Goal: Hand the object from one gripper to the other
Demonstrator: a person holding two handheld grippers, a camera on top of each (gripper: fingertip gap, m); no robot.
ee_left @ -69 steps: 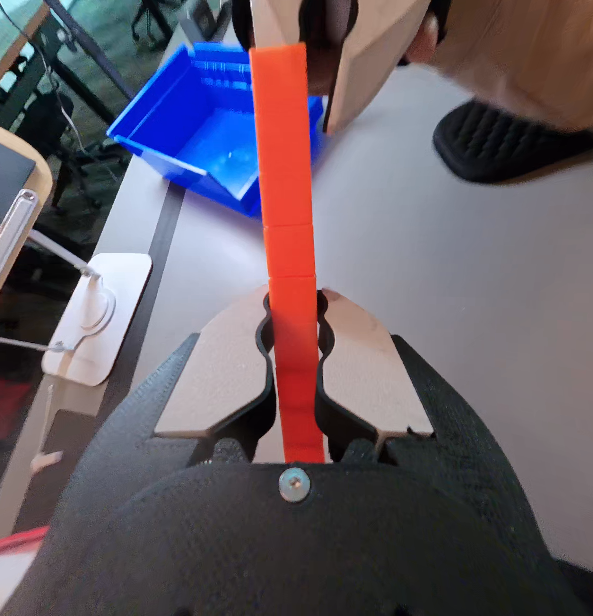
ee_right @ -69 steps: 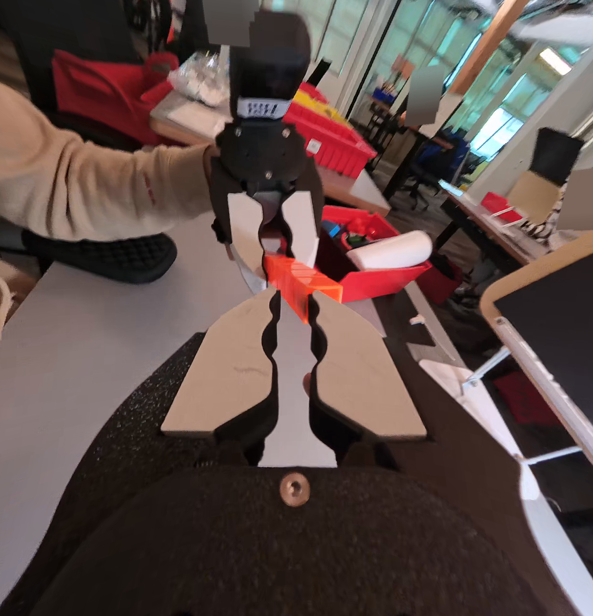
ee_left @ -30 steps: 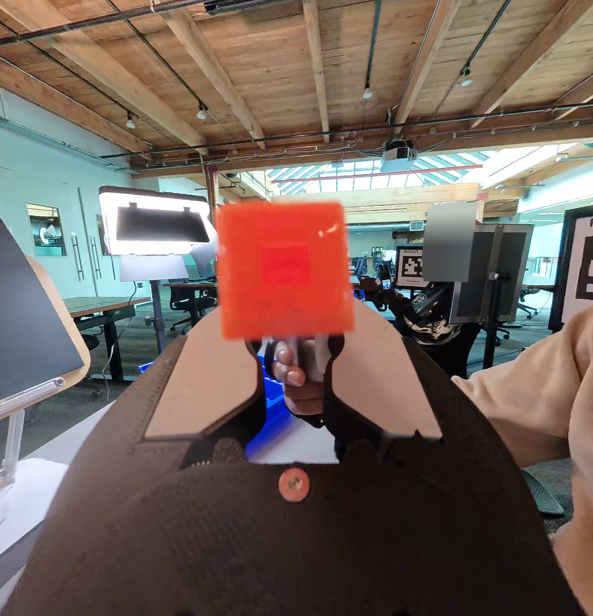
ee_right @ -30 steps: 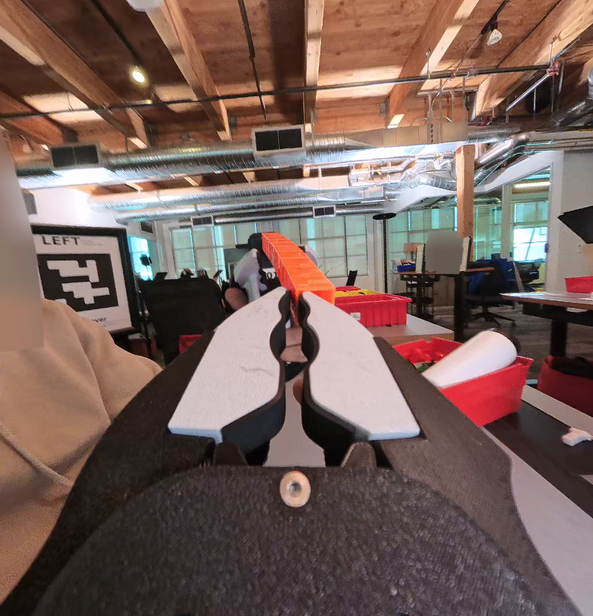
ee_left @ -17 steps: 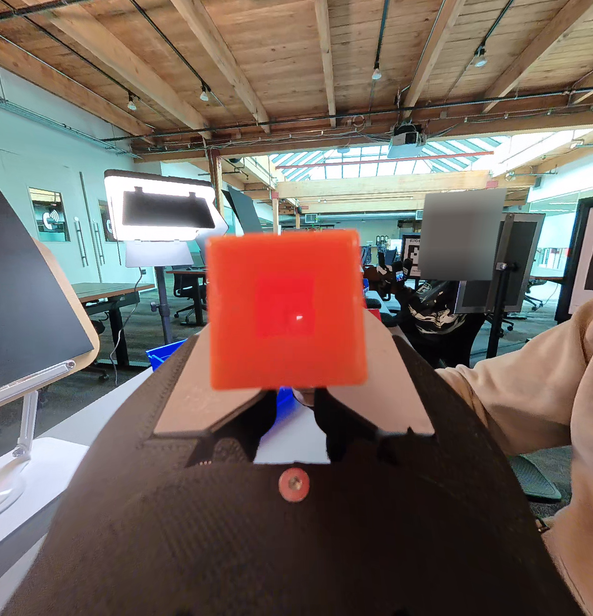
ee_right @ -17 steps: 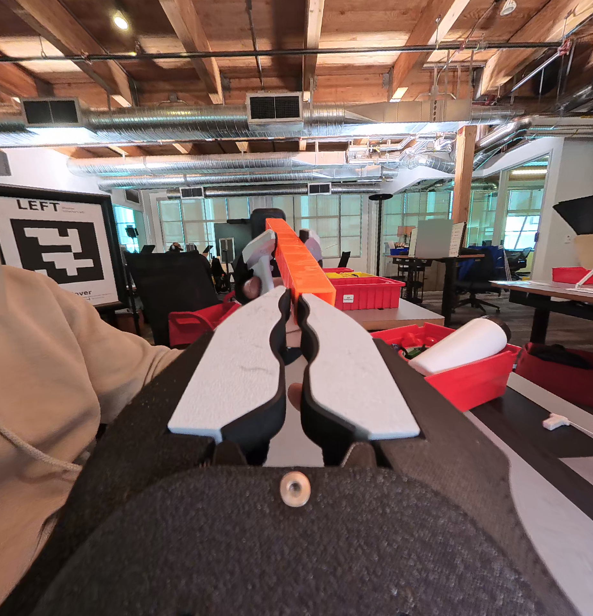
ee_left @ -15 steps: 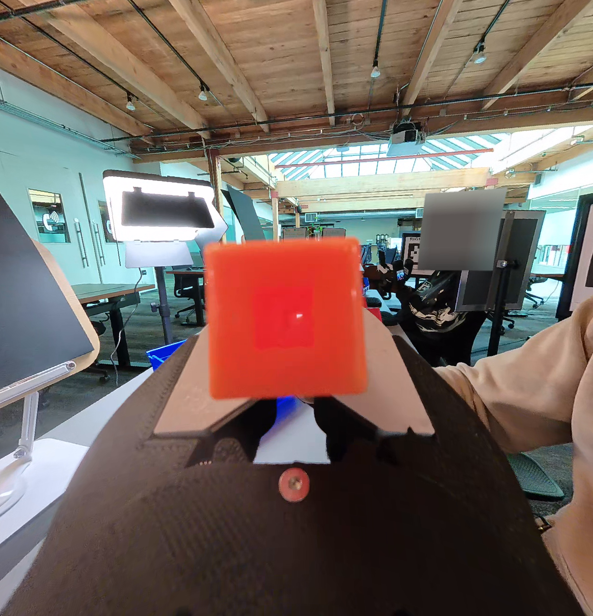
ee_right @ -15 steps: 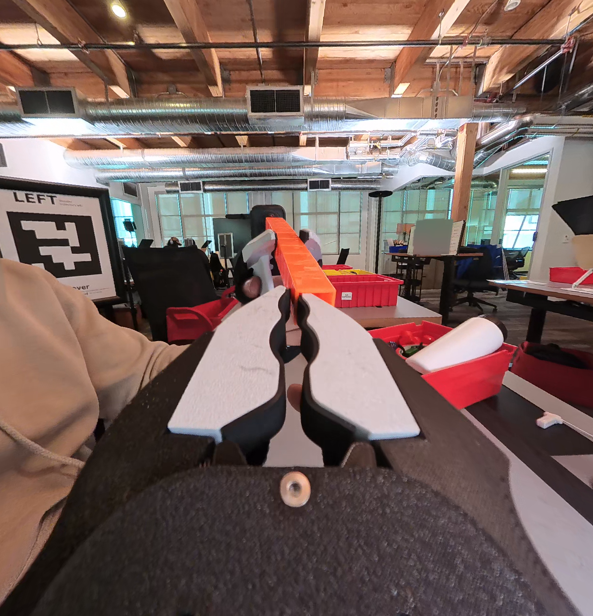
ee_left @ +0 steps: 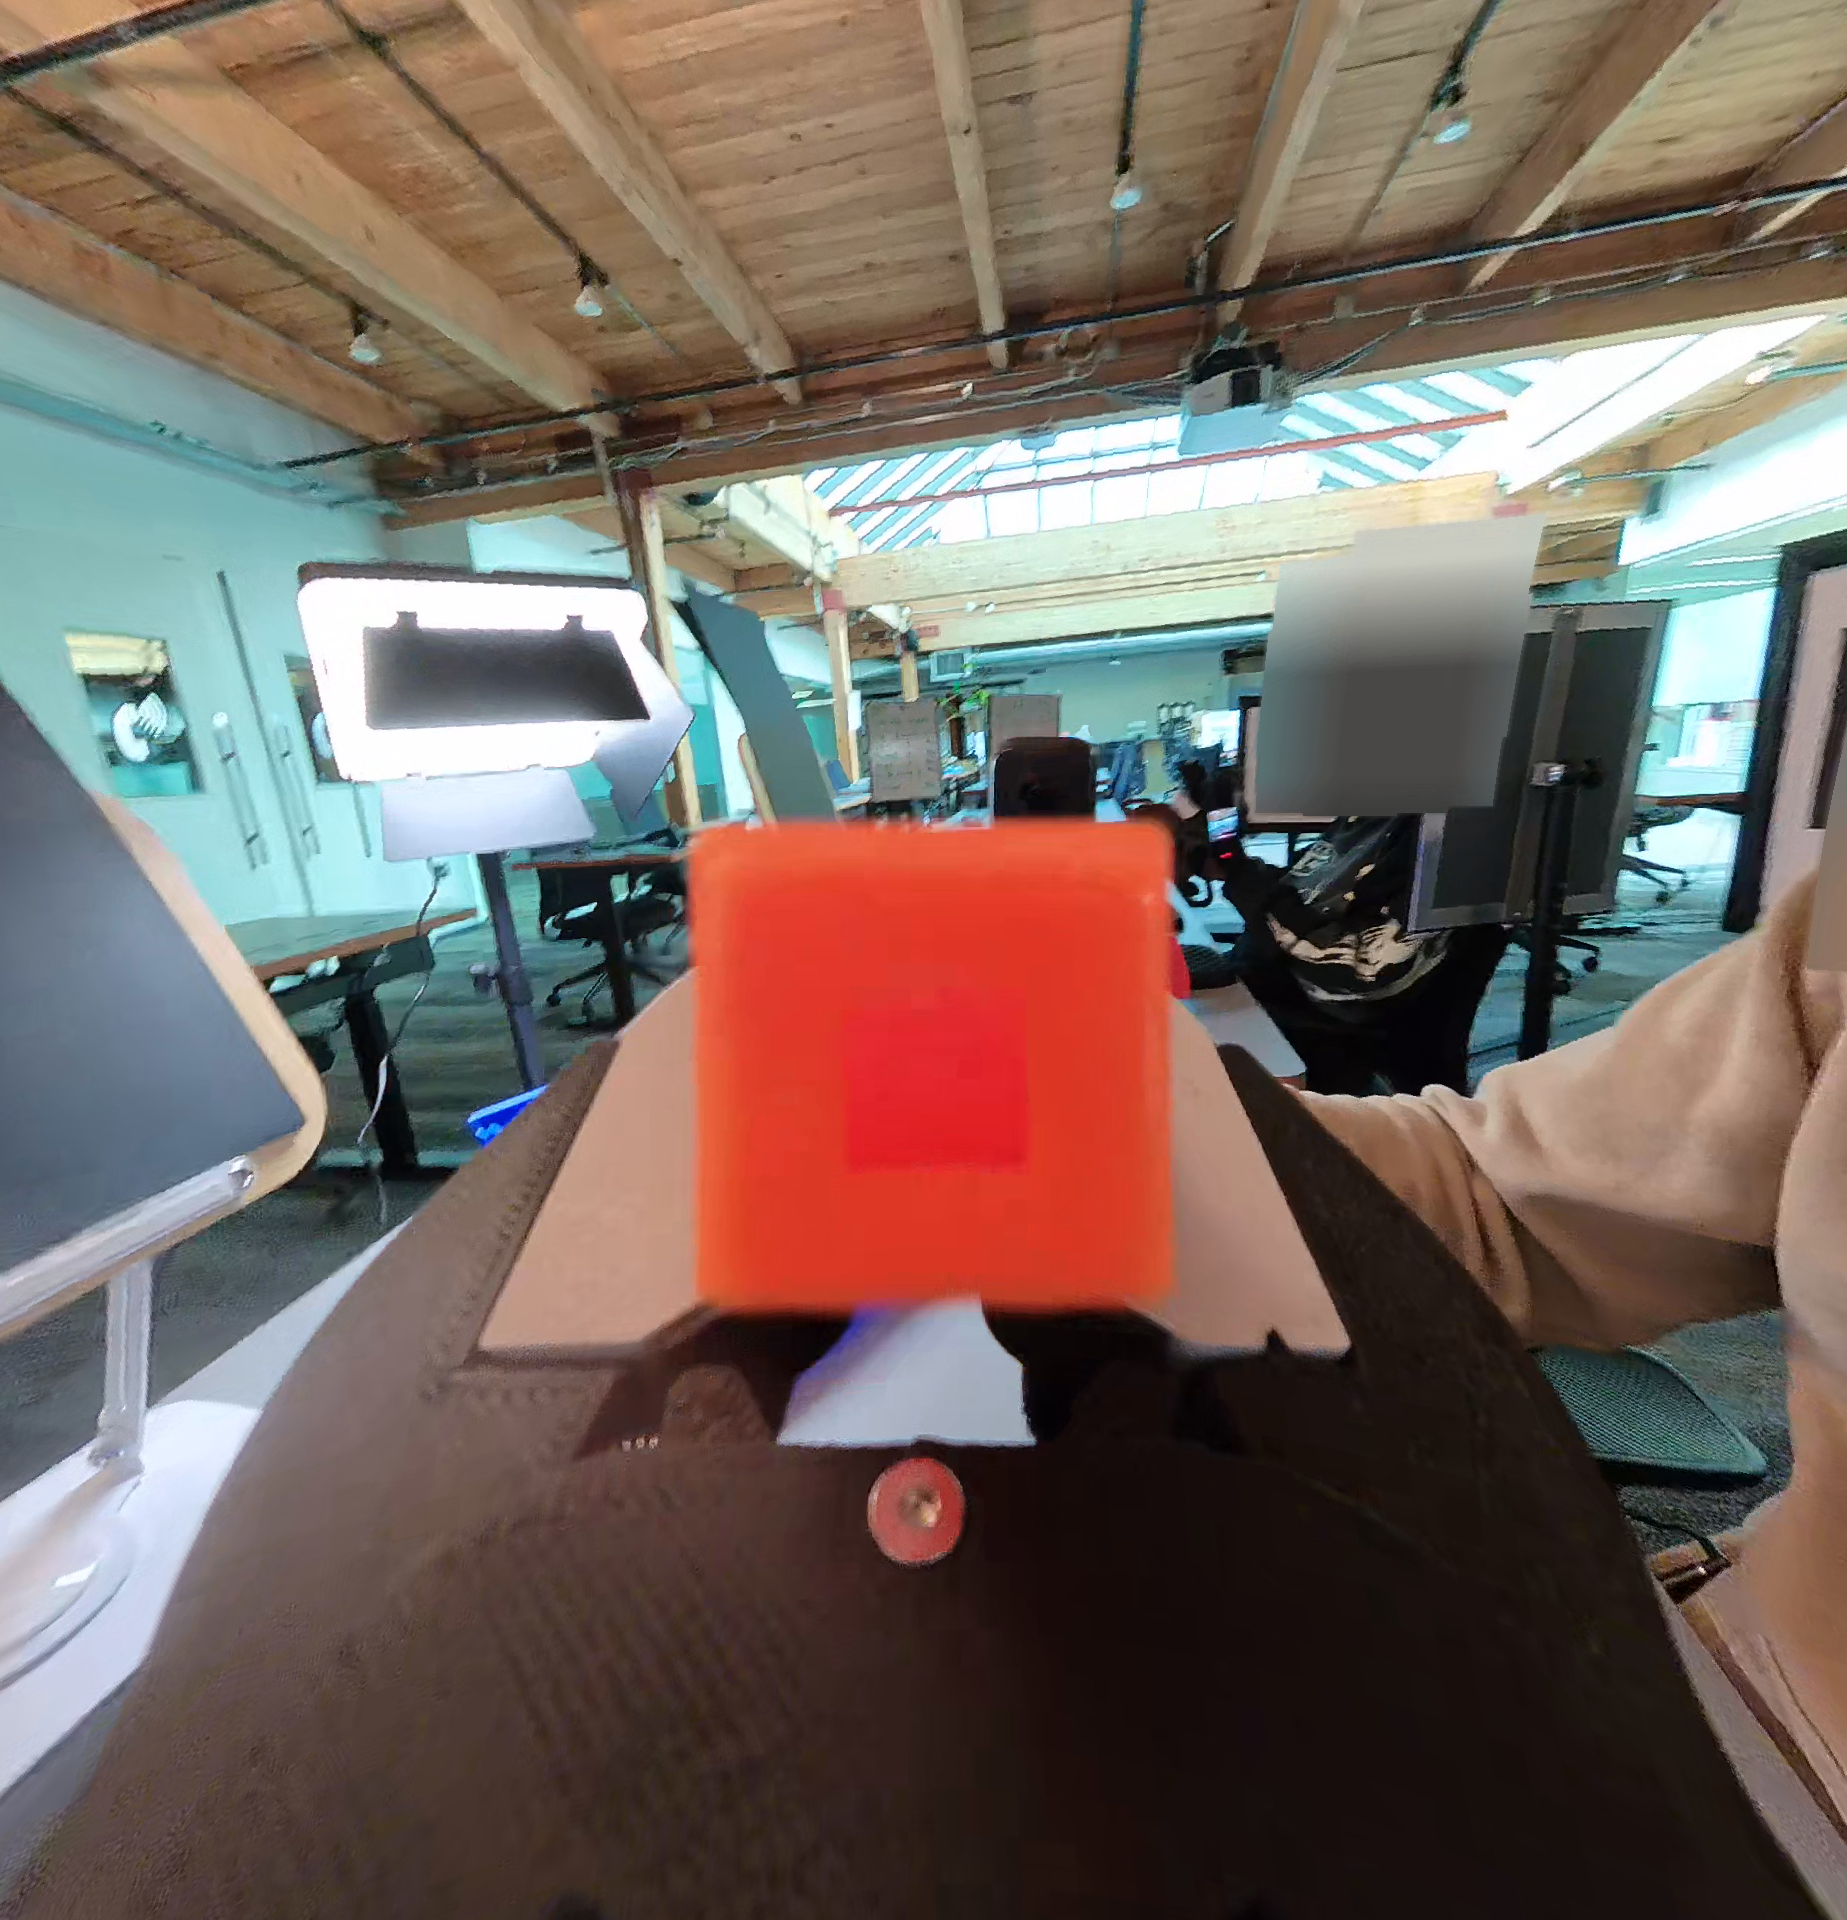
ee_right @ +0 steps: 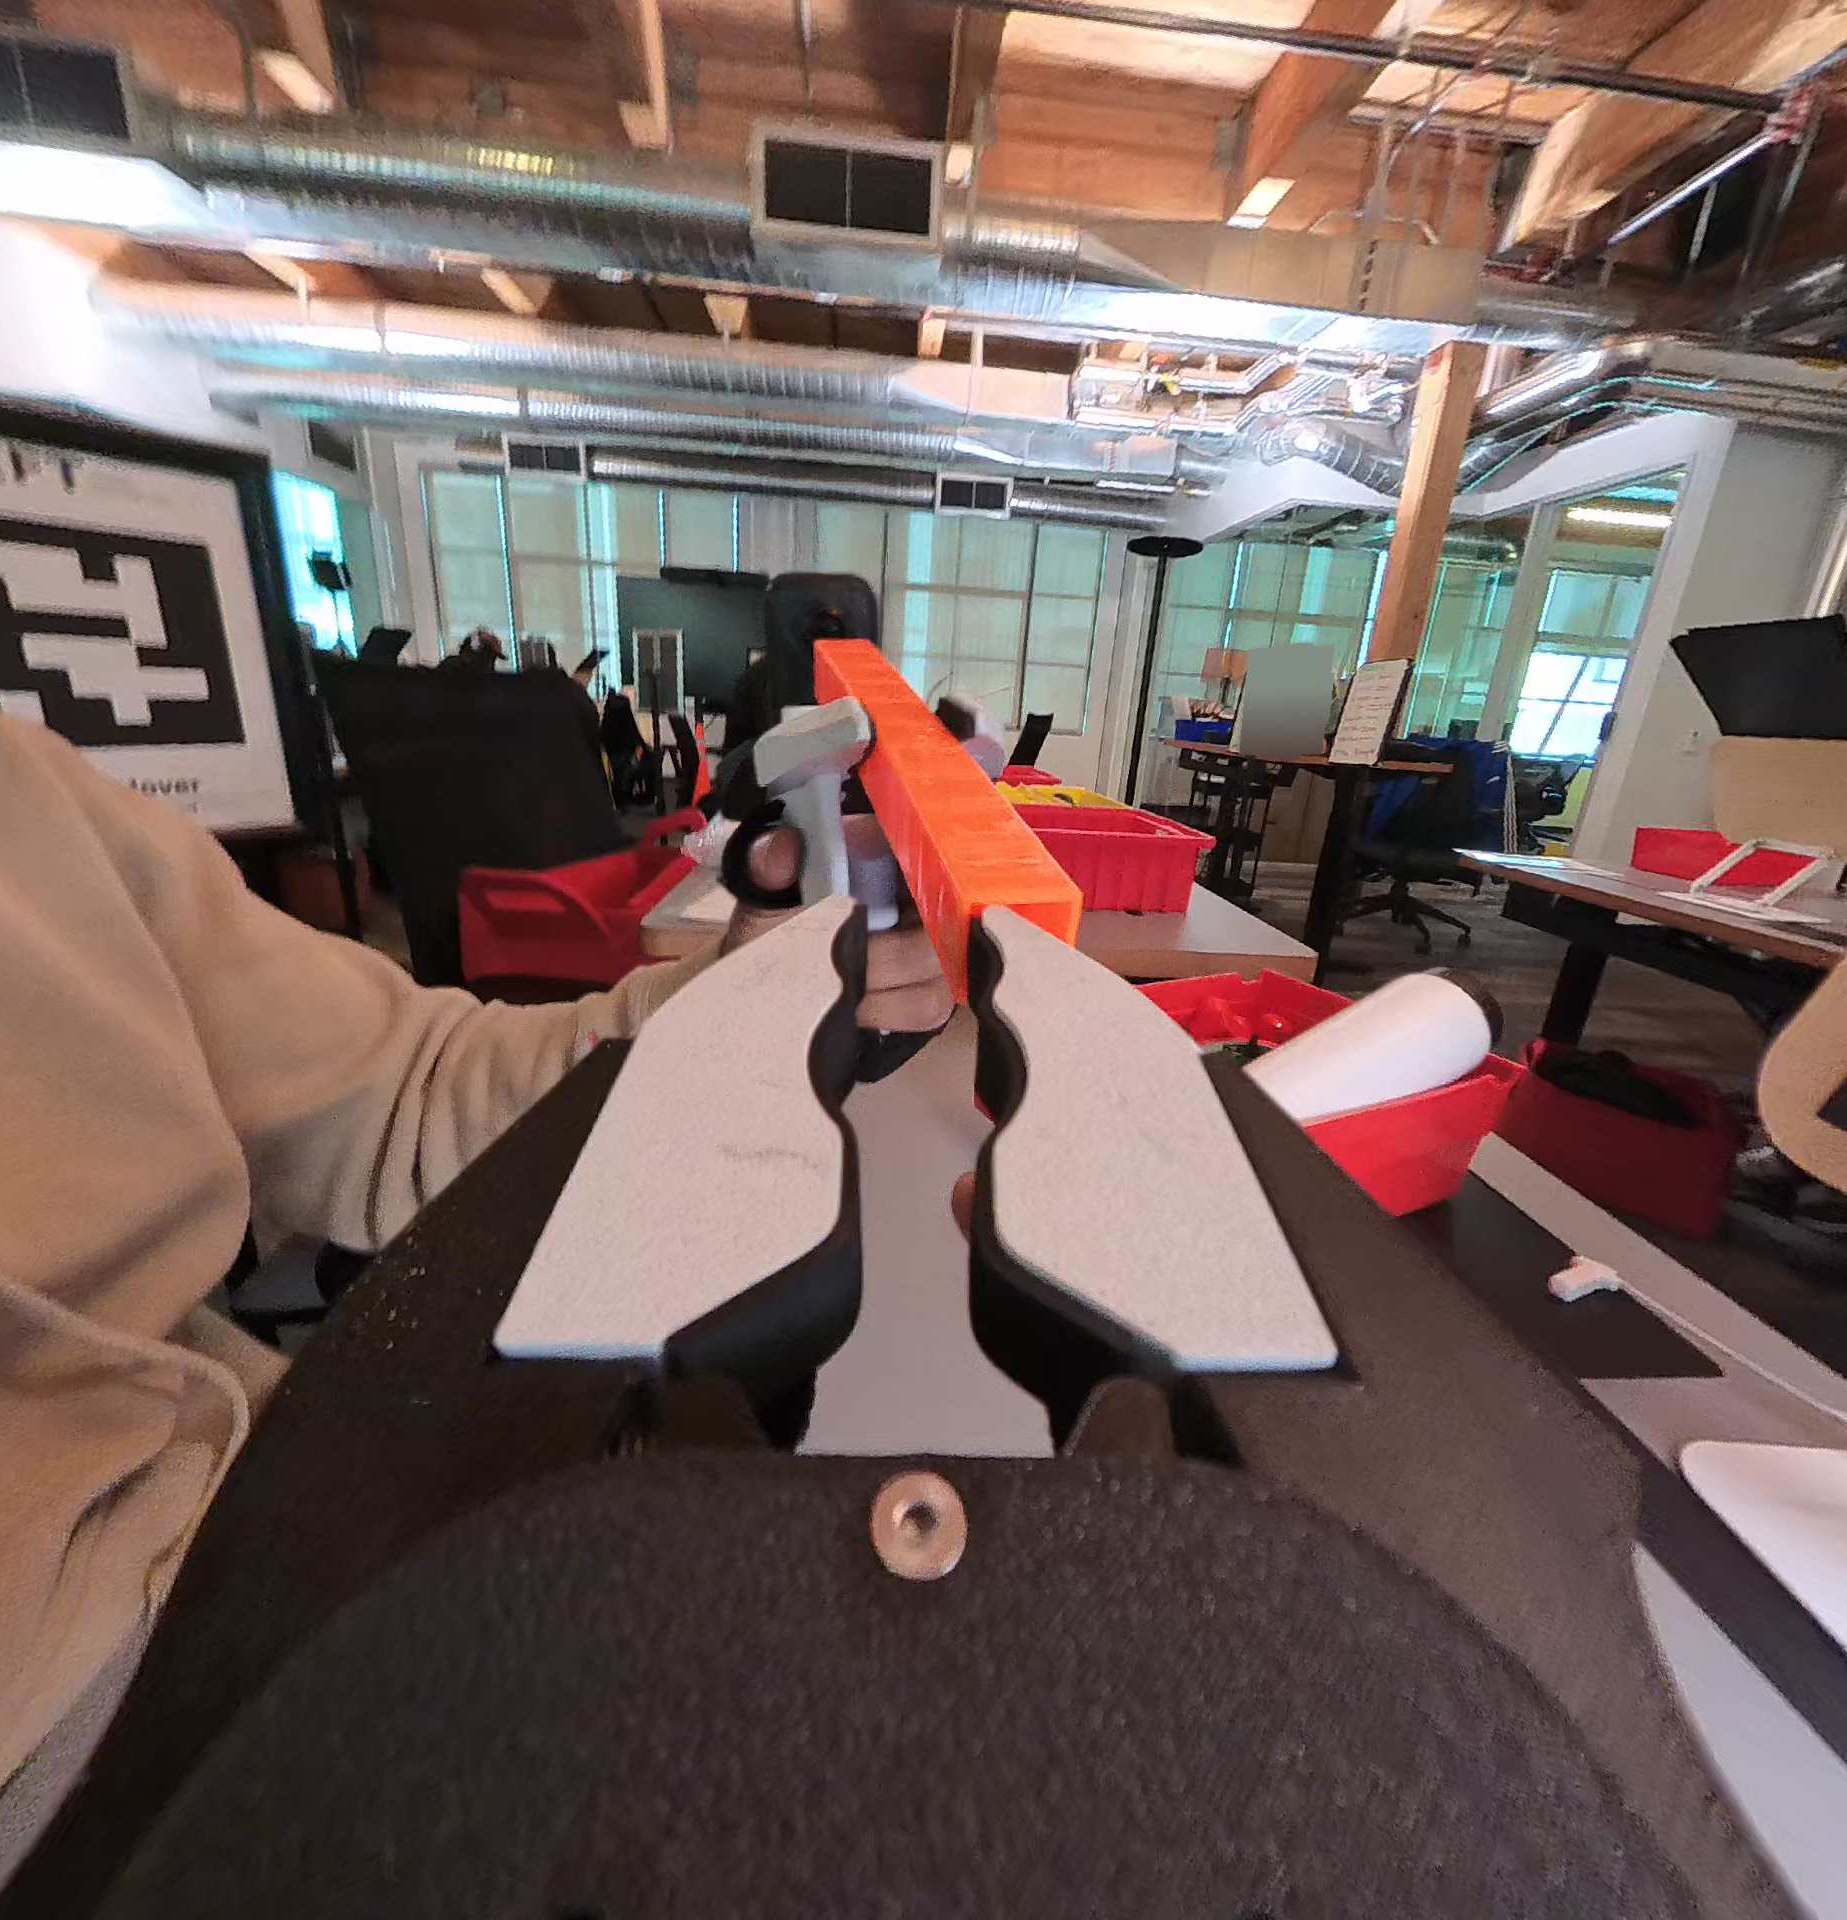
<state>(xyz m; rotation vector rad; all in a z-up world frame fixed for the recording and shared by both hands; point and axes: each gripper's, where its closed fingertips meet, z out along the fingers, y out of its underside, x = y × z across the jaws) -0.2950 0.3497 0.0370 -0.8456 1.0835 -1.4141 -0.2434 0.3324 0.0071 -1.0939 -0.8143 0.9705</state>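
A long orange square bar runs from my right gripper away to the left gripper's grey fingers, which close on its far part. My right gripper's jaws stand apart, and the bar's near end sits just past the right fingertip. In the left wrist view the bar's square end face fills the space between the fingers of my left gripper, which is shut on it. The bar is held up in the air above the table.
A red bin with a white roll stands right of the right gripper. More red bins sit behind. A beige sleeve reaches in. A tablet on a stand and a lit studio lamp are at left.
The bar's end has slid deeper between the left fingers, which have closed on it. The right gripper was shut on the bar and has opened, and has shifted slightly left of the bar's end.
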